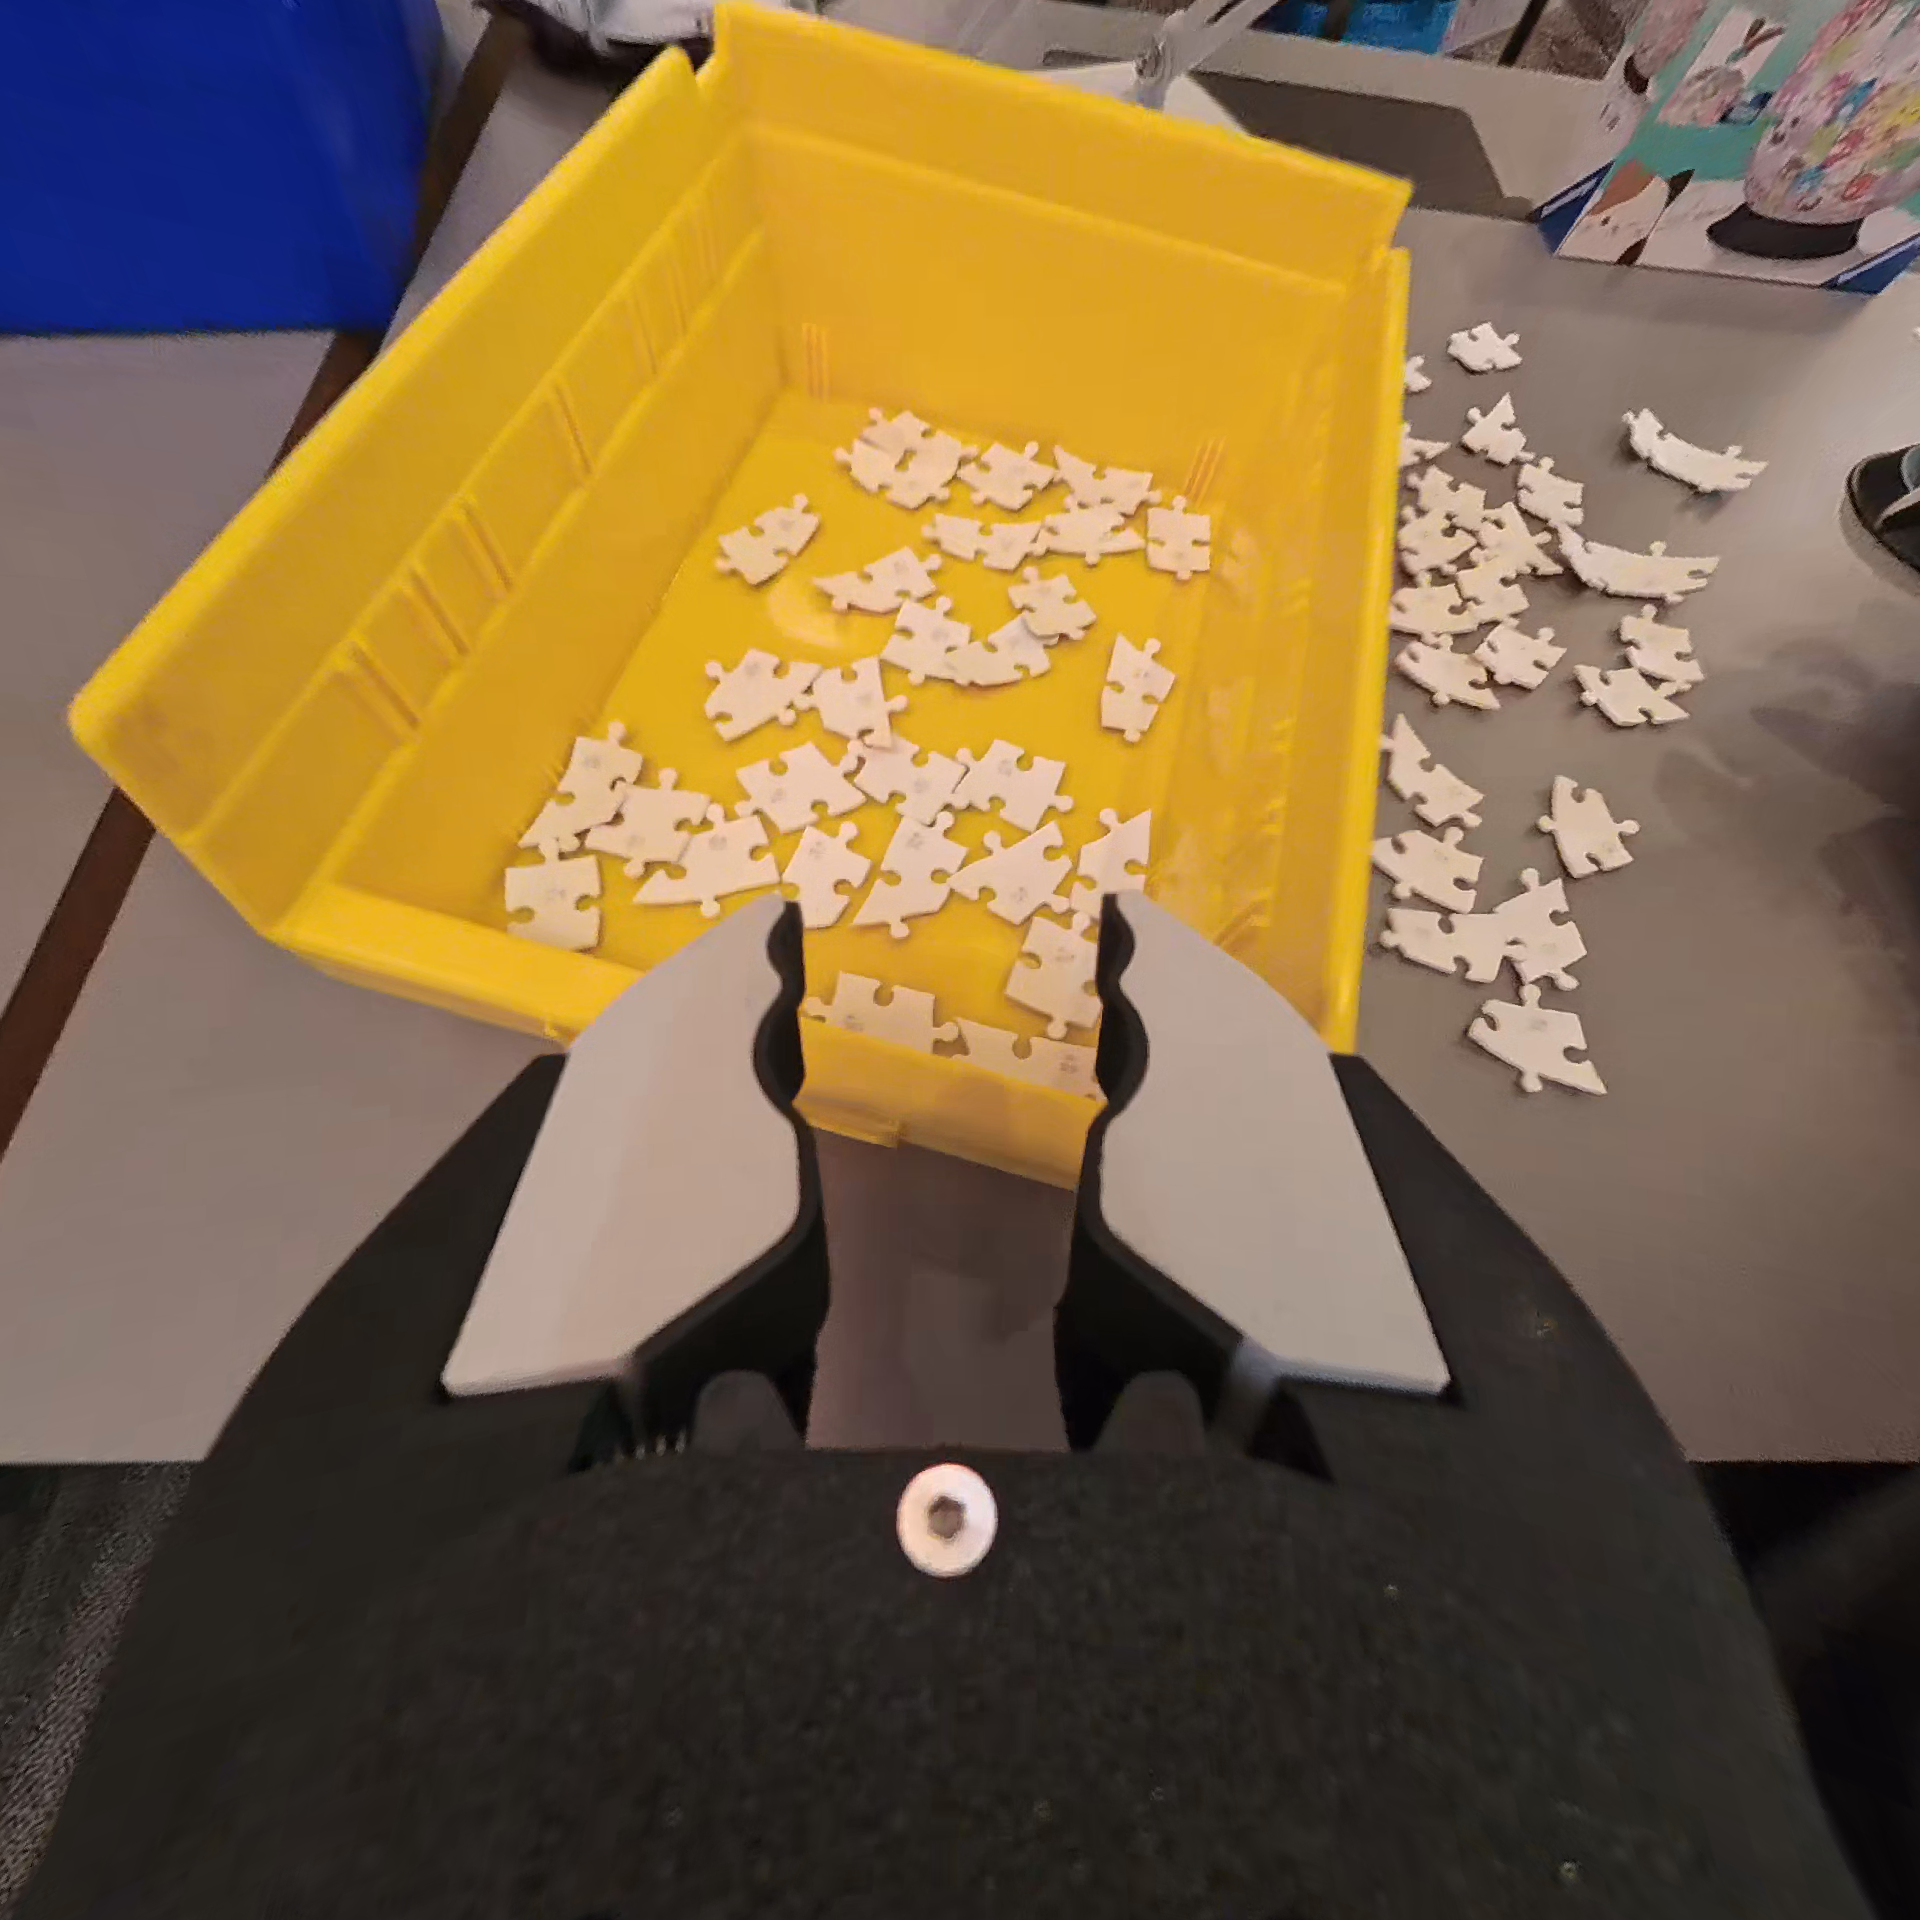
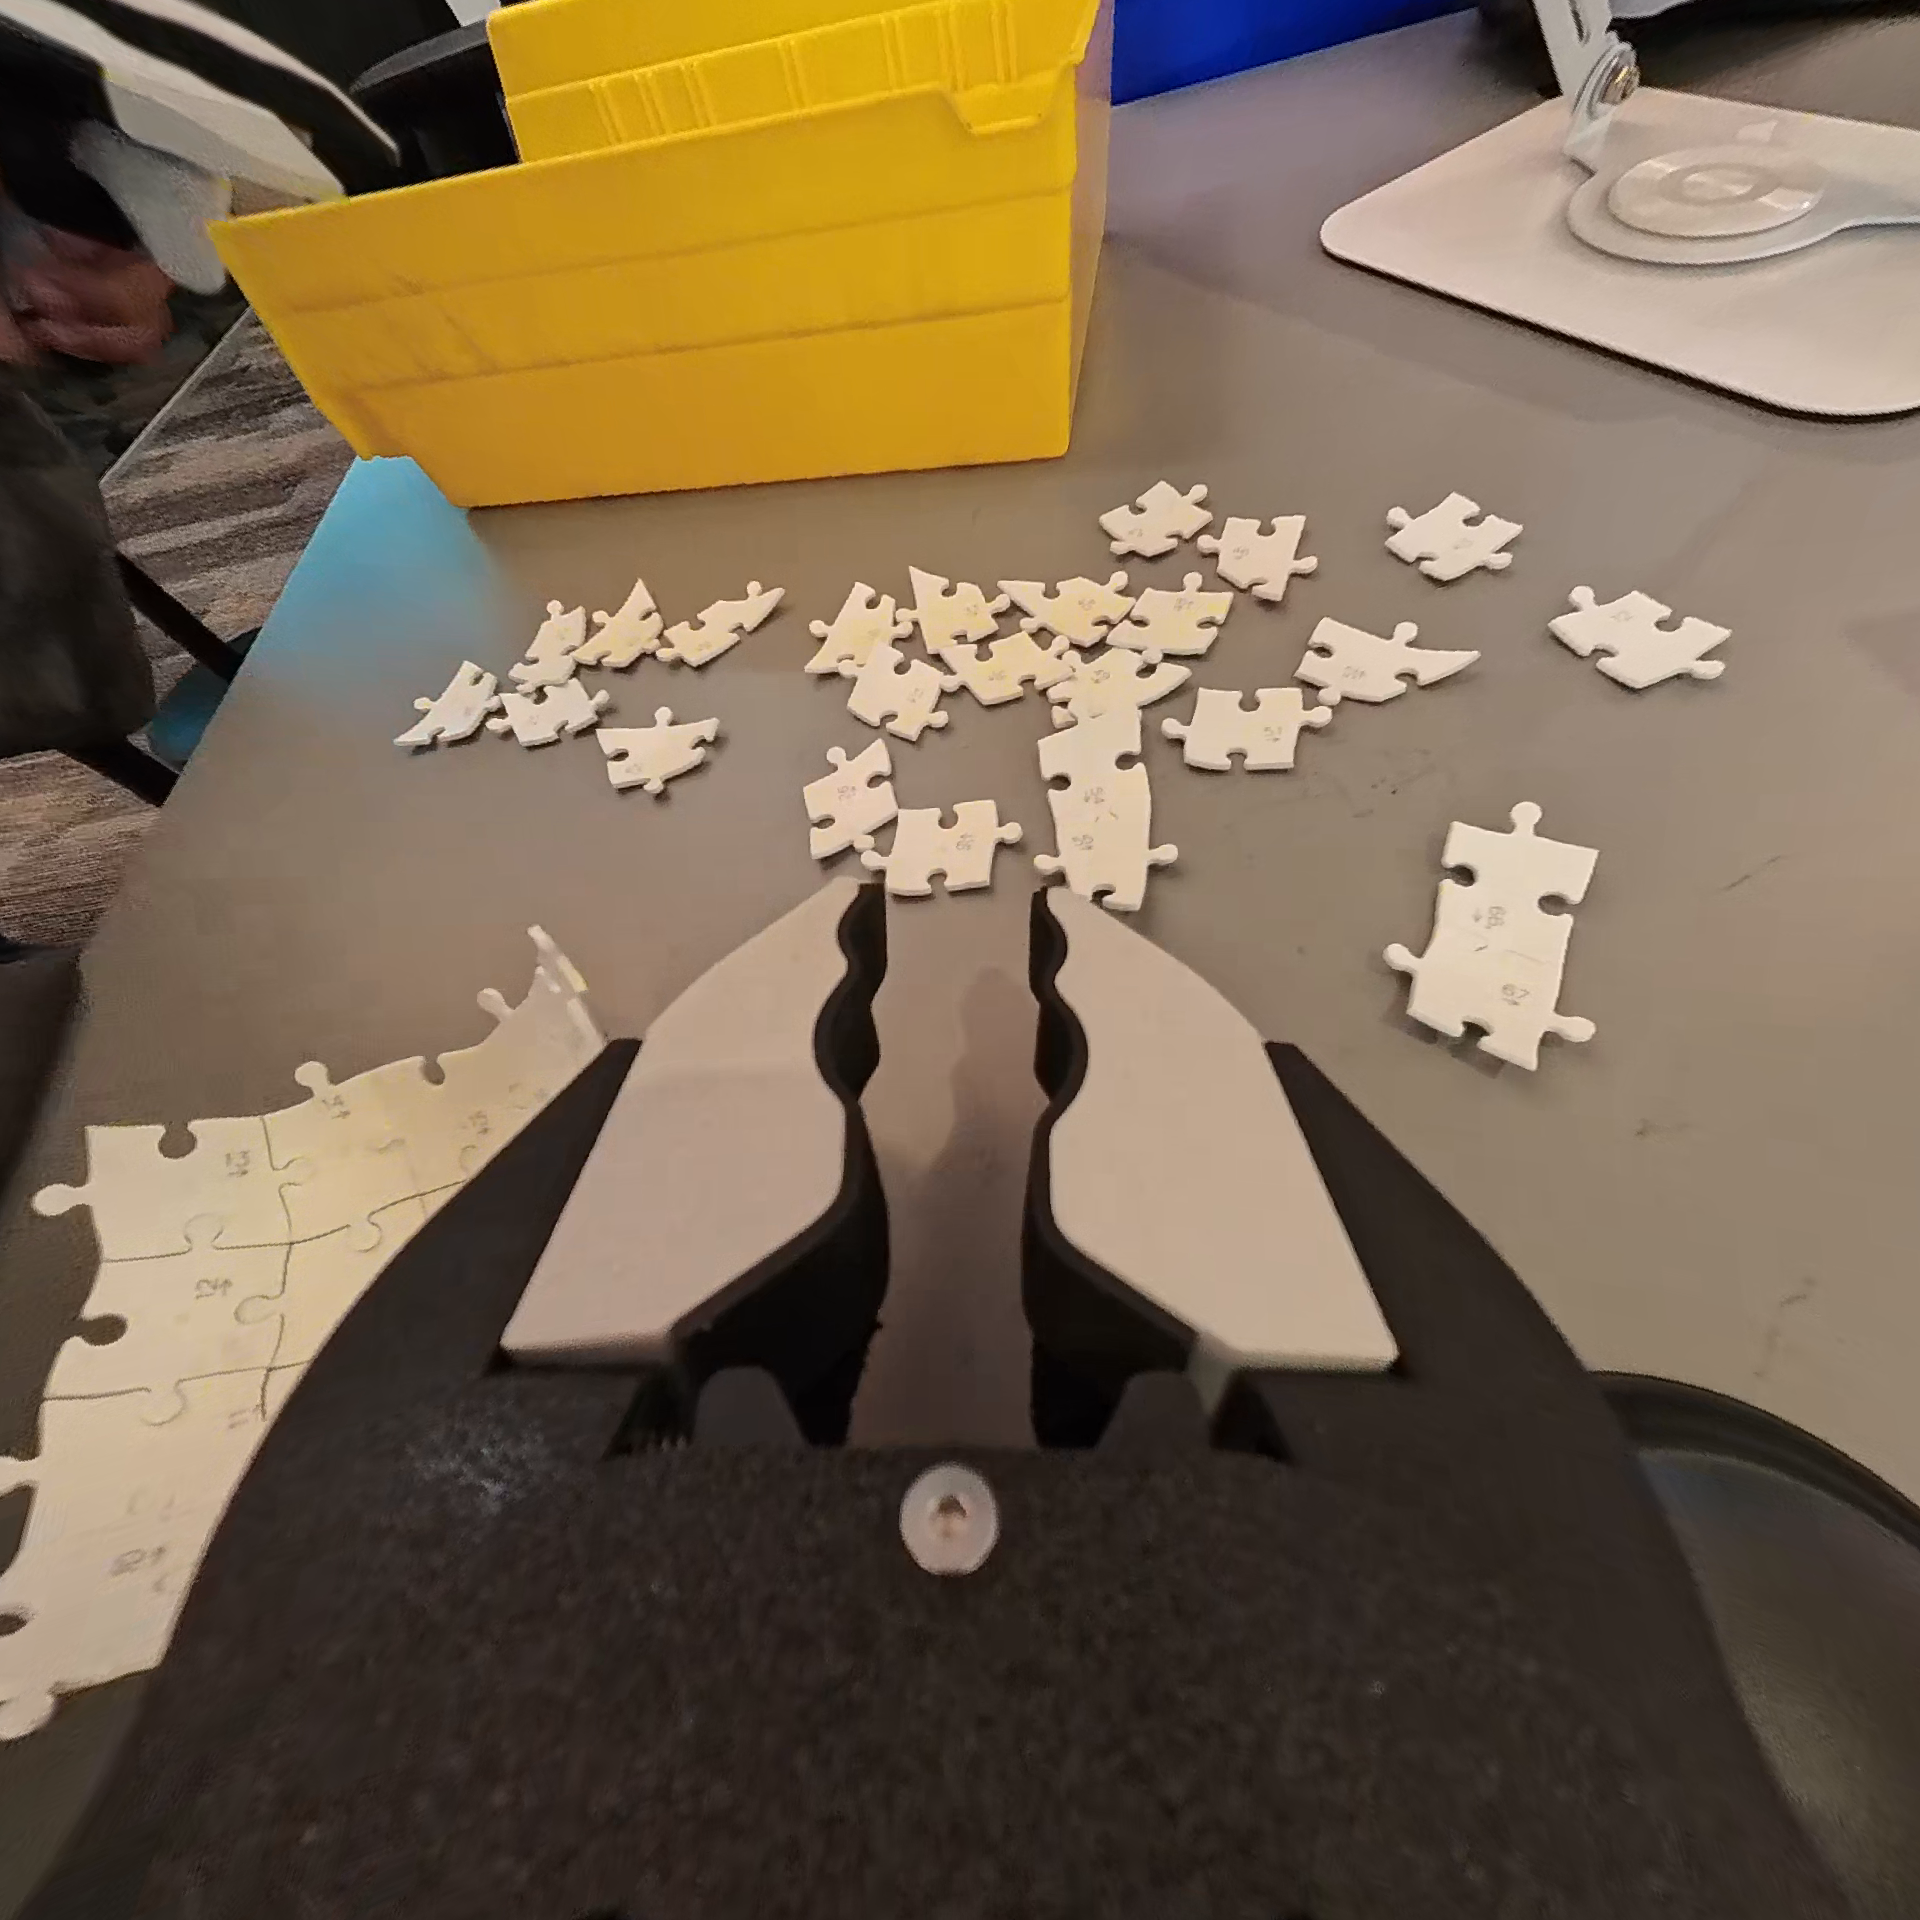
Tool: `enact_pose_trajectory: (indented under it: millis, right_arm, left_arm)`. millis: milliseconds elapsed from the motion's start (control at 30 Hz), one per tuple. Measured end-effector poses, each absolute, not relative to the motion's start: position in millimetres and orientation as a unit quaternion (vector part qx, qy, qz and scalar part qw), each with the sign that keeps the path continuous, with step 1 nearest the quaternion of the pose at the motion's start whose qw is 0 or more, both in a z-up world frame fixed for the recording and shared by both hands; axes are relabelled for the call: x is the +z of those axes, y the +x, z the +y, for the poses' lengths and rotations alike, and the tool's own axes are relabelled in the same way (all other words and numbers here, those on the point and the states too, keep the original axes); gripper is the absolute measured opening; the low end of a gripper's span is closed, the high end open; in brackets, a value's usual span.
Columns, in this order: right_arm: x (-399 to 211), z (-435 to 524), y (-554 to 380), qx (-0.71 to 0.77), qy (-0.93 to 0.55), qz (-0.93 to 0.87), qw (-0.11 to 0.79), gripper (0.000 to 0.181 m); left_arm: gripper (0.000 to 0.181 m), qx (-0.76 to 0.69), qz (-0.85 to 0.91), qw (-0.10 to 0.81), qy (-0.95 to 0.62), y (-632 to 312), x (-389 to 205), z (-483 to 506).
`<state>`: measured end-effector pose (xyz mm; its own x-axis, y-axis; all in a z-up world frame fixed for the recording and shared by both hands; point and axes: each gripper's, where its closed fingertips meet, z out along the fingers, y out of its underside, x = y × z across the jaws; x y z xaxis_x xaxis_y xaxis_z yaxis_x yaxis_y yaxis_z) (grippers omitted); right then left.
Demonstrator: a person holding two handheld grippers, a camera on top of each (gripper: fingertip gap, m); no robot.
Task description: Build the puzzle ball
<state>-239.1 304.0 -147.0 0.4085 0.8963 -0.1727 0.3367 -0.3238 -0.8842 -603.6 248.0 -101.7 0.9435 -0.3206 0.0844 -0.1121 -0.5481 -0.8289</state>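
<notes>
Hovering claws (image 1: 951, 914) (image 2: 961, 899) gaping, unobstructed.

loose white puzzle pieces (image 1: 914, 675) lie blank-side up in yellow bin (image 1: 436, 623); others (image 2: 997, 665) scattered on table beside it.

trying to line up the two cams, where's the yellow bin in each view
Left wrist view: the yellow bin fills the centre and upper left, seen from above, loose pieces inside.
Right wrist view: top centre, only its outer side wall shows.
Shared landmark: the loose white pieces on the grey table beside the bin.
</notes>
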Motion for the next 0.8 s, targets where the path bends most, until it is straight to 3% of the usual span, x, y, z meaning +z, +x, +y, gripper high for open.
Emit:
enact_pose_trajectory:
  millis: [800]
  right_arm:
    - [-146.9, 305.5, -238.9, 0.349, -0.738, -0.415, 0.403, 0.023]
  left_arm:
    - [0.051, -0.117, 0.153, 0.489, -0.851, -609.5, -129.1, 266.0]
